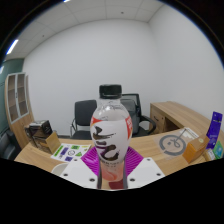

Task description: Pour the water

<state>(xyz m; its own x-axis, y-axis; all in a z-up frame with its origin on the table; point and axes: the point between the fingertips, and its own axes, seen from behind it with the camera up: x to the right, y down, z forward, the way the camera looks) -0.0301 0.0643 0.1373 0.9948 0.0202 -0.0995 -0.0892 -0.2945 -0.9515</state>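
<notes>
1. The gripper (110, 176) is nearest, its white fingers low in the view with purple pads (93, 158) on their inner faces. The bottle (111, 140) stands between them, and both pads appear to press on its lower body, so the tongs look closed on it.

2. The bottle sits upright, right in front of the camera, above the table's near edge. It is clear plastic with a white cap (110, 91) and a white label carrying dark and pink lettering. Whether its base rests on the table or is lifted is hidden by the fingers.

3. Handling, as a judgement: thin plastic like this will give under a squeeze, and the smooth label is slippery. The liquid level is not clear to see; if fairly full, it will be moderately heavy and shift as it tilts. The hold low on the body keeps the neck free for pouring, but a grip nearer the middle would resist twisting better. The cap looks on, so pouring would need it off.

4. Beyond, on the wooden table (160, 145), a glass (173, 144) on the right is the likely target. A yellow box (196, 146) stands further right, and papers (72, 152) lie to the left.

5. Farthest are black chairs (84, 122) and a shelf (17, 104) at the far left.
</notes>
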